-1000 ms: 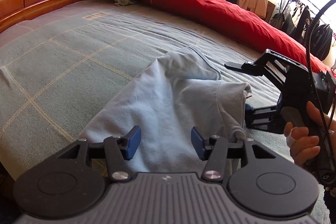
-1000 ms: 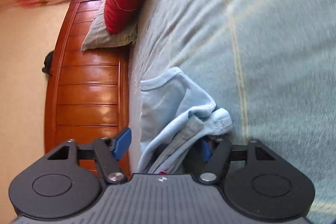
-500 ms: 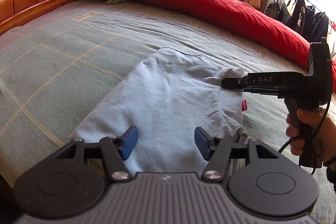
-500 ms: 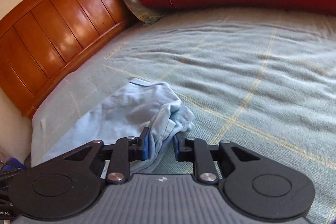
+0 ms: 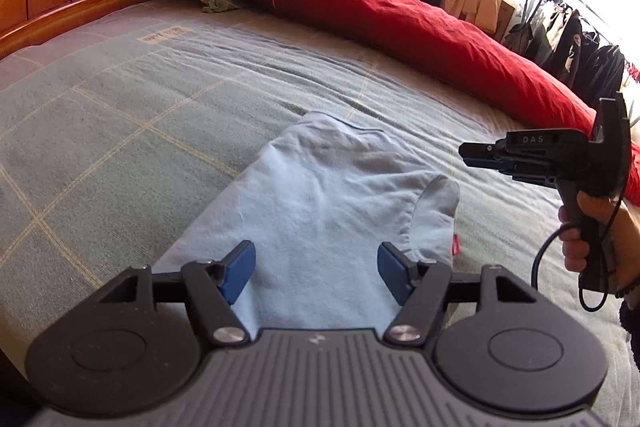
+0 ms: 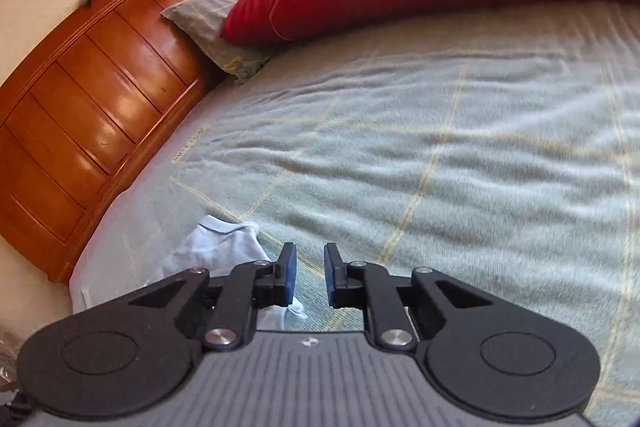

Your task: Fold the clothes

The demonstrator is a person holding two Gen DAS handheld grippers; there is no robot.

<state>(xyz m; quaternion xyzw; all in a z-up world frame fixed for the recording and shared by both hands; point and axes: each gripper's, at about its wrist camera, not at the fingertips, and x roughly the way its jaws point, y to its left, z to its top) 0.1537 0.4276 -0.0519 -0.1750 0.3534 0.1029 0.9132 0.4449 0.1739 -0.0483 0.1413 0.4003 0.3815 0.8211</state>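
1. Since the earlier frames, right gripper (image 5: 466, 155): off the pale blue cotton garment (image 5: 320, 203), which it pinched at the folded edge half a second ago; now raised clear at 3 o'clock in the left wrist view, fingers narrowly parted, nothing between them.
2. Left gripper (image 5: 316, 269): blue-padded fingers spread wide, empty, hovering at the garment's near end.
3. Pale blue cotton garment: lies lengthwise on the grey-green checked bedspread (image 5: 120, 115), running from 6 toward 12 o'clock; right side turned inward, rounded flap at 3 o'clock, small red tag beneath it.
4. Long red bolster cushion (image 5: 400, 23): at 1 o'clock, well apart.
5. Polished wooden headboard (image 6: 92, 83): at 10 o'clock.
6. Handling note, as judgement: one lengthwise fold appears laid. A good following fold wants both layers taken together at the near hem, the flap smoothed flat, edges kept aligned, and the cloth carried low to avoid dragging wrinkles.
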